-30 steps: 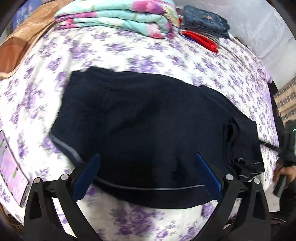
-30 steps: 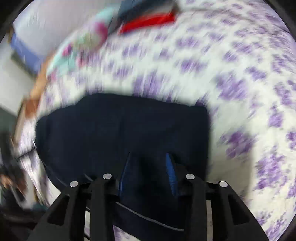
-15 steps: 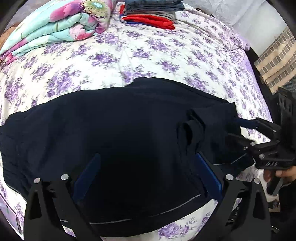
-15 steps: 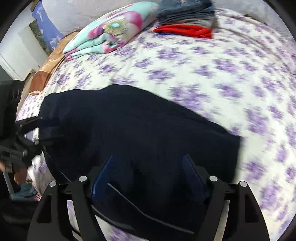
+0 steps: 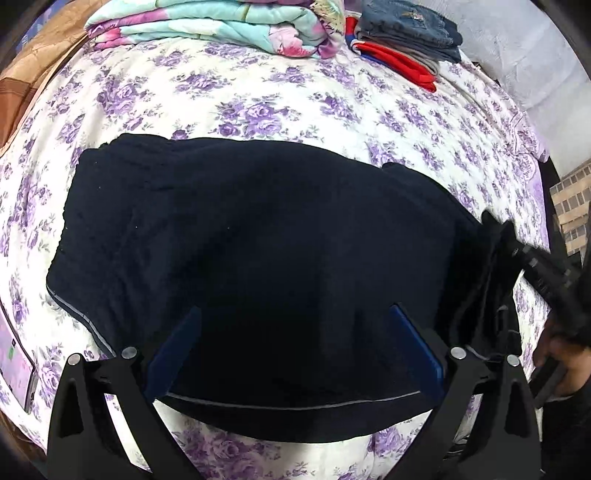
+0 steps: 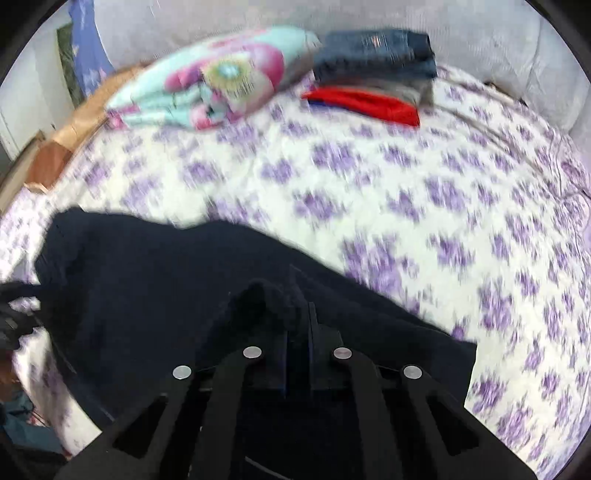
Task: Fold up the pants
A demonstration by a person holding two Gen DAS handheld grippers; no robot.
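We see dark pants (image 5: 258,266) spread on the floral bed (image 5: 258,107), near side from the folded quilt (image 5: 207,26). Our left claw (image 5: 295,347) gapes above them; our right claw (image 6: 297,332) pinches a pants fold.

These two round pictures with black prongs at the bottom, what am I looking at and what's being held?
A person holds a two-finger gripper in each hand; each has a fisheye camera looking along its fingers, hence the round, bent view. One picture is from the left gripper, whose blue-padded fingers are spread wide over dark navy pants lying on a bed with a purple-flowered sheet; it holds nothing. The other picture, blurred, is from the right gripper, pinched shut on a bunched part of the pants. At the far side of the bed lie a folded floral quilt and a stack of folded clothes.
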